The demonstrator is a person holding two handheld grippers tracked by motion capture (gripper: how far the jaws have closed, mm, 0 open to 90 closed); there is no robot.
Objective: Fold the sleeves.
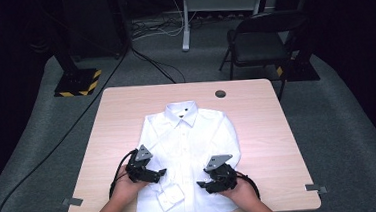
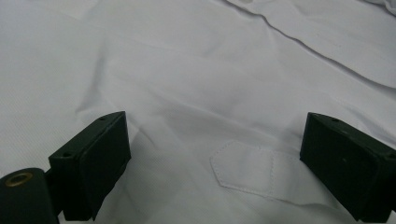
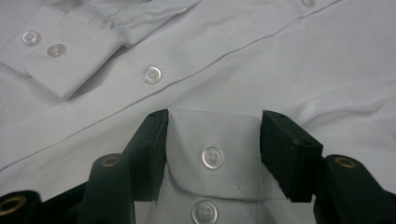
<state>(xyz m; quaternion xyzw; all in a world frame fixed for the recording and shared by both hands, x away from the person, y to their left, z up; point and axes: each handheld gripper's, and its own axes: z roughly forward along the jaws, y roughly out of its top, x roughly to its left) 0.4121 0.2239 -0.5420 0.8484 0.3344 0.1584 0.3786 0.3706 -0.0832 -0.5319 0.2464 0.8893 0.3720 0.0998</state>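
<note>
White cotton, a buttoned dress shirt [image 1: 189, 151] lies front-up on the wooden table [image 1: 258, 131], collar away from the person, sleeves laid over the body, probably spread flat for folding. Near its hem the left gripper [image 1: 157, 175] hovers low with jaws wide apart and empty, a stitched sleeve tab [image 2: 254, 172] on the cloth between them. The right gripper [image 3: 212, 140], half open, brackets a buttoned cuff [image 3: 212, 158], its pads at the cuff's two edges; I cannot tell whether they press.
</note>
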